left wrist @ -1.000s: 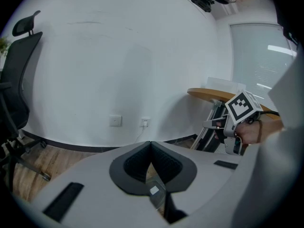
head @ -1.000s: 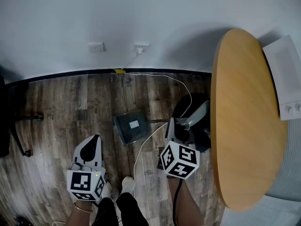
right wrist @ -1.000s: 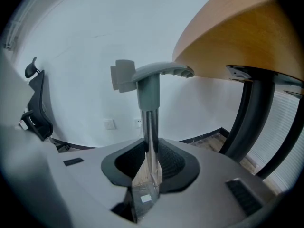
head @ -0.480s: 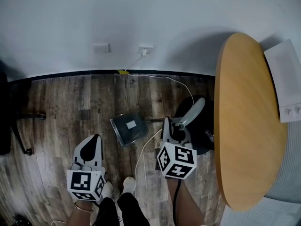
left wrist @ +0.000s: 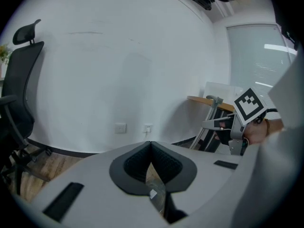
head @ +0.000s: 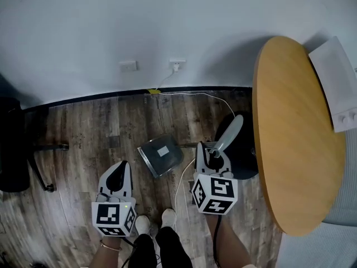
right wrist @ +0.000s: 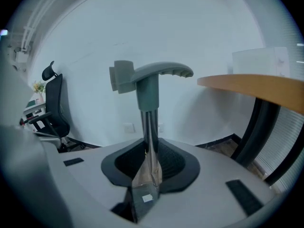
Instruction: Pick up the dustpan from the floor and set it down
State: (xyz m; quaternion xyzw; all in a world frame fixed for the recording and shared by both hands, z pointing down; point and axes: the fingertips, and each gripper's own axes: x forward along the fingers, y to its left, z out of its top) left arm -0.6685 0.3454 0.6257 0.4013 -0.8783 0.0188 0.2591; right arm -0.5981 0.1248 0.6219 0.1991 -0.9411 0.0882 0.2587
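Right gripper pitched down, clamped on dustpan pole; pan hangs at its 10 o'clock. Left gripper at 8 o'clock, pitched down, jaws together, empty.

White wall, plank floor, round wooden table.

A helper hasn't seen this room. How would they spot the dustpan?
Start at the round wooden table. Left of it, over the plank floor, is the dustpan. It is a dark tray with a white label, its long grey-topped handle clamped in the right gripper.
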